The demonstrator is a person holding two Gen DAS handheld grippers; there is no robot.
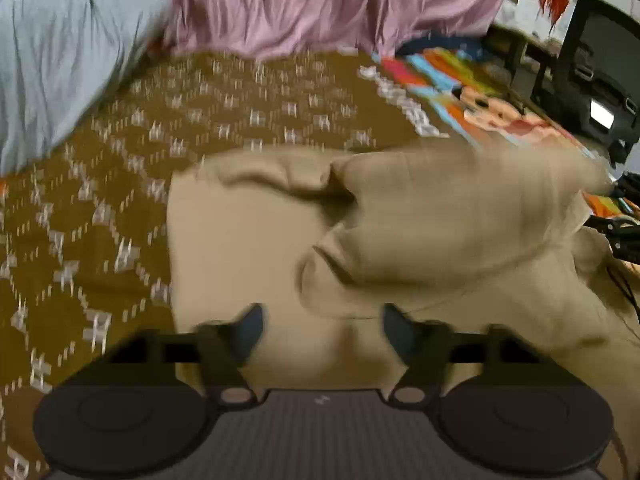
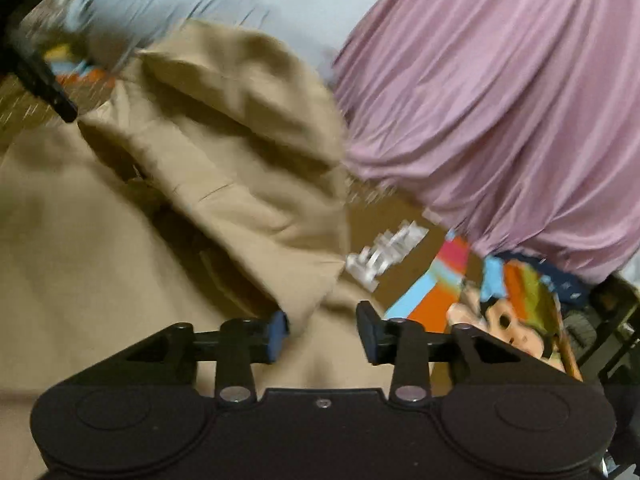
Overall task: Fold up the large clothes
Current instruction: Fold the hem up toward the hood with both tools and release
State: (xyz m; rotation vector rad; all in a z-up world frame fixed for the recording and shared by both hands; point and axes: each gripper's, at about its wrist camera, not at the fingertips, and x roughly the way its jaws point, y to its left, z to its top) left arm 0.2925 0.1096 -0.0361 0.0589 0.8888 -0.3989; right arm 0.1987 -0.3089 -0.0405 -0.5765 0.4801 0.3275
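A large beige garment (image 1: 420,220) lies crumpled on a brown patterned bedspread (image 1: 120,200), with bunched folds at its middle. It fills the left half of the right wrist view (image 2: 200,152). My left gripper (image 1: 322,326) is open and empty just above the garment's near part. My right gripper (image 2: 322,330) is open over the garment's right edge, with cloth lying between its fingers but not pinched. The right gripper also shows at the right edge of the left wrist view (image 1: 624,232).
A pink cloth (image 1: 320,4) and a pale blue cloth (image 1: 60,52) lie heaped at the far side of the bed. A colourful cartoon sheet (image 1: 480,96) lies to the right. Dark furniture (image 1: 596,72) stands beyond the bed's right edge.
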